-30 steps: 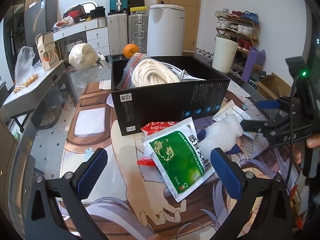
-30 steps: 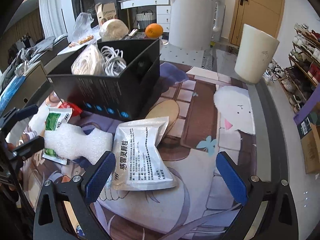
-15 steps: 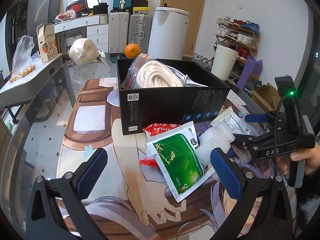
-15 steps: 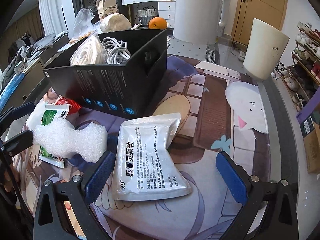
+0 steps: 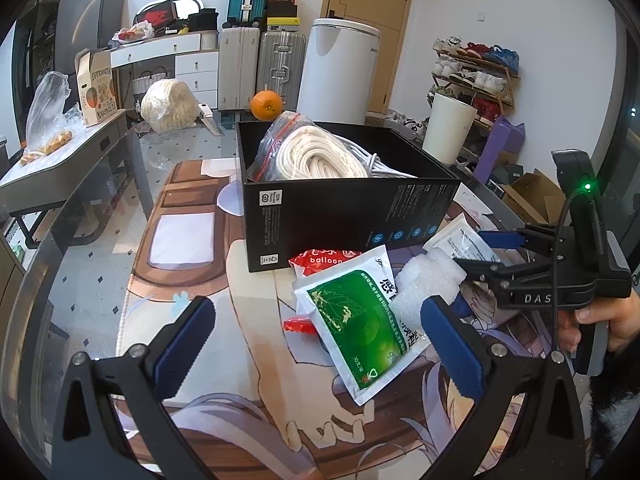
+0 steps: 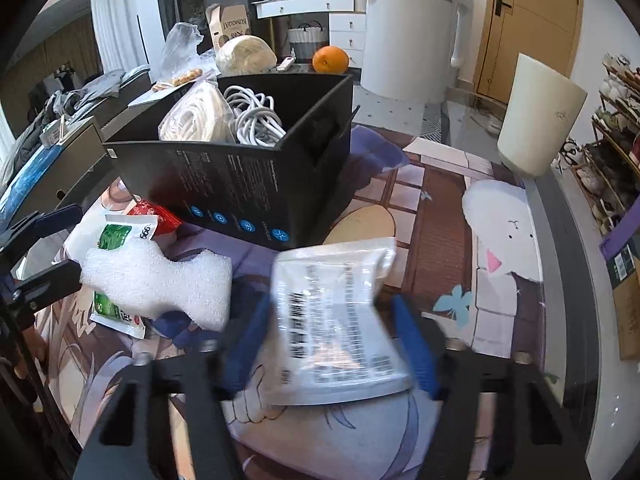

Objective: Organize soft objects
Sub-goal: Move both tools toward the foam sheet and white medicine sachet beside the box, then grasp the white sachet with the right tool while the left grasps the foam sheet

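**A:** Right wrist view: what is the right gripper doing?

**B:** Its blue-padded jaws have just been closing, and a flat white plastic sachet with black printed text is between them. The pads sit against the sachet's two long edges, and the pouch looks slightly buckled. The picture is blurred there, so how firm the grip is I cannot tell. The sachet lies on the illustrated table mat, just in front of the open black cardboard box.

**A:** And the left gripper?

**B:** In the left wrist view its jaws stand wide with nothing between the pads. It hovers above a green and white foil sachet, which lies on the mat near the front of the box. A lumpy white foam block rests partly on it, and a red balloon packet lies against the box's front wall.

**A:** What is in the box?

**B:** A bagged coil of white rope and a bundle of white cable, filling much of it.

**A:** What could go wrong from here?

**B:** I judge the sachet is slick and thin. Gripped only by its edges, it could fold and slip out when lifted. The box is already fairly full, so a sachet dropped onto the rope might slide off. The foam block is just beside the right gripper, so a sideways swing could knock it.
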Motion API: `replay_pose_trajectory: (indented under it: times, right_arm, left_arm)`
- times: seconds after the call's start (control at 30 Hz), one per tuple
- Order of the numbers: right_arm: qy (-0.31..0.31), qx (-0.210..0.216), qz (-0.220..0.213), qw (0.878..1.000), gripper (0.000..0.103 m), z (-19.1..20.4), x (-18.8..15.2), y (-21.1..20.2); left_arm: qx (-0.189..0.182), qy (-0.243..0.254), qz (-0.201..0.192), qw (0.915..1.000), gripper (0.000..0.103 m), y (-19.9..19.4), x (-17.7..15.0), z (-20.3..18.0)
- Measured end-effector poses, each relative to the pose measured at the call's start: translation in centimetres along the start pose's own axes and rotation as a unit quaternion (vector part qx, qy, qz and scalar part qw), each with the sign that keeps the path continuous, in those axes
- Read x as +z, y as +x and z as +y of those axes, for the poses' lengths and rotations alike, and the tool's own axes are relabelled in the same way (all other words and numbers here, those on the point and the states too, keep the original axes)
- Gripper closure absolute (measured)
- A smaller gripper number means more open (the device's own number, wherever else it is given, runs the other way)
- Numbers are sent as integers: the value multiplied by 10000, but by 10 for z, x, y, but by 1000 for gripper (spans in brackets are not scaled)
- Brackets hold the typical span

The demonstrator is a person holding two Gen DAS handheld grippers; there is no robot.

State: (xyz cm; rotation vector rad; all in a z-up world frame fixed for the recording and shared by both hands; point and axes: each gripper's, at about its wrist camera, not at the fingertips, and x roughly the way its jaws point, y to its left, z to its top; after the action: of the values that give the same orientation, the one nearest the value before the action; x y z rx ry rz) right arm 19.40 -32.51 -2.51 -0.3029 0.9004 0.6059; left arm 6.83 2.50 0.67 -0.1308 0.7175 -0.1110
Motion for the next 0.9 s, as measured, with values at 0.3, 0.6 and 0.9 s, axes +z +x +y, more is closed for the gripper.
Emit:
replay_pose_trajectory:
  times: [0.3,0.6,0.9]
  right_arm:
    - [-153,134,-27,9998,59,4,-3,-3]
    - [-200,179,-26,9996,59,7,-3,-3]
    - [-281,275,-27,9992,59,15,-2,-1]
  left_arm:
    - [14,41,9,10000,0,-1,1,-2]
    - [-123,357,24,9993,0,-3,4,-20]
    - [-31,841,233,9962,0,15,6,-50]
